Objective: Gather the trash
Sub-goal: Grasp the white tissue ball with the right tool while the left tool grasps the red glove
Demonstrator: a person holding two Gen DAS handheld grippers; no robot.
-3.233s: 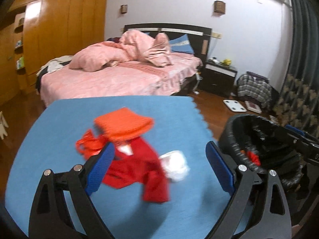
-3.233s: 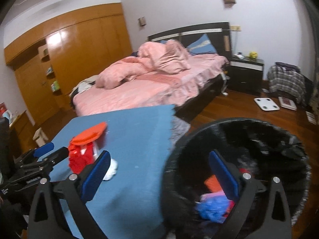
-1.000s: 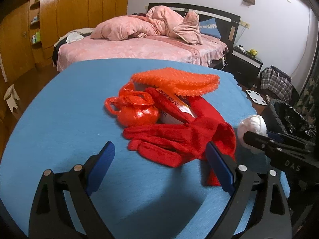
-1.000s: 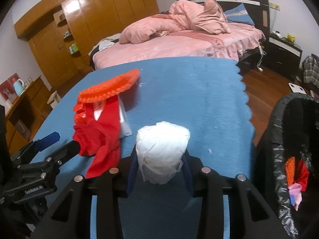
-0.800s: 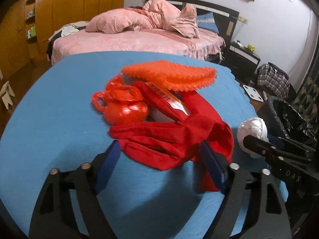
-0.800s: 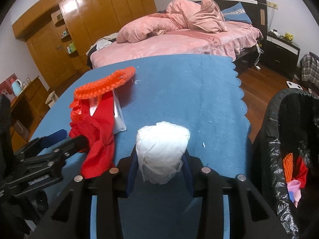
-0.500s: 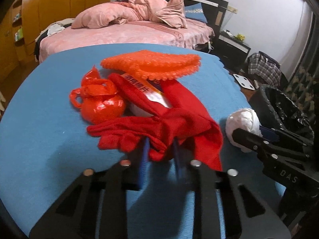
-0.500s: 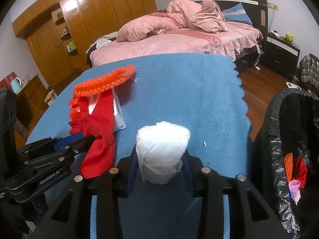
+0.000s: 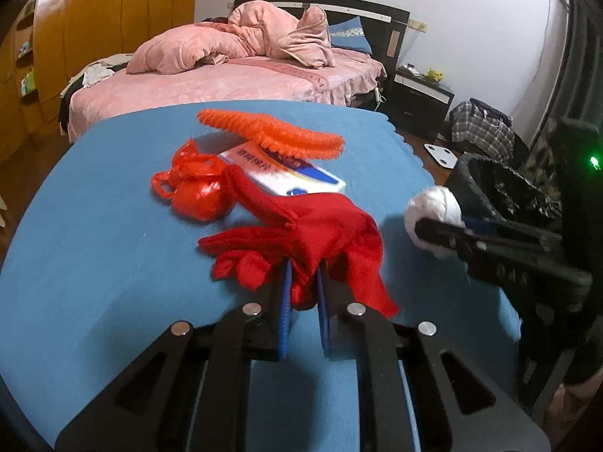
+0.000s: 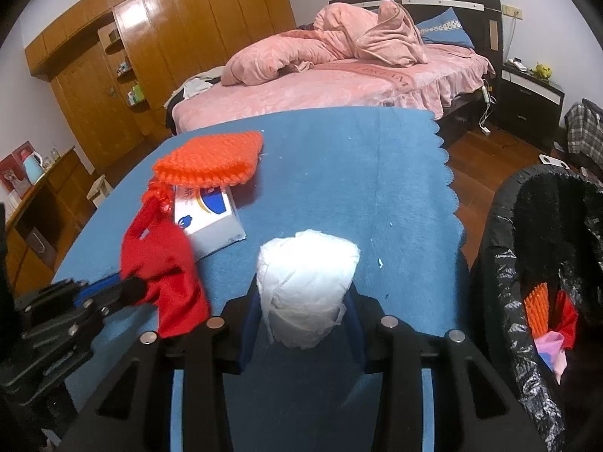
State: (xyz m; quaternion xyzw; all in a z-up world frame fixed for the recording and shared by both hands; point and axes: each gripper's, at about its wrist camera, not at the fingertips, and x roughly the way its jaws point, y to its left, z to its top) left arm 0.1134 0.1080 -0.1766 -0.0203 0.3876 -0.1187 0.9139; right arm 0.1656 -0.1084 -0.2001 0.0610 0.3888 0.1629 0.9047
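Since a second ago, the left gripper (image 9: 303, 282) has pushed forward across the blue tablecloth (image 9: 94, 263) and its blue-padded jaws, then wide apart on either side of the crumpled red cloth glove (image 9: 320, 233), have closed; they now pinch a fold of that glove at its near edge, so the left gripper is clenched on the fabric. The glove's fingers splay out toward the left of the pinch, and its cuff drapes to the right and down over the cloth.

Behind the glove lies a flat white cardboard box with blue and red print (image 9: 286, 175), one corner under the glove. Resting on the box's far end is a spiky orange rubber pad (image 9: 275, 133). Just left of the box sits a knotted, shiny red plastic bag (image 9: 196, 192), touching the glove's far strip.

The right gripper (image 10: 301, 320) grasps a white ball of wadded tissue paper (image 10: 307, 286) between its blue pads, held above the tablecloth's near right part. The same ball is in the left wrist view, at the right edge of the table beside the bin.

To the right, off the table, stands a round bin lined with a black plastic bag (image 10: 501, 263); orange, red and pink scraps lie inside it.
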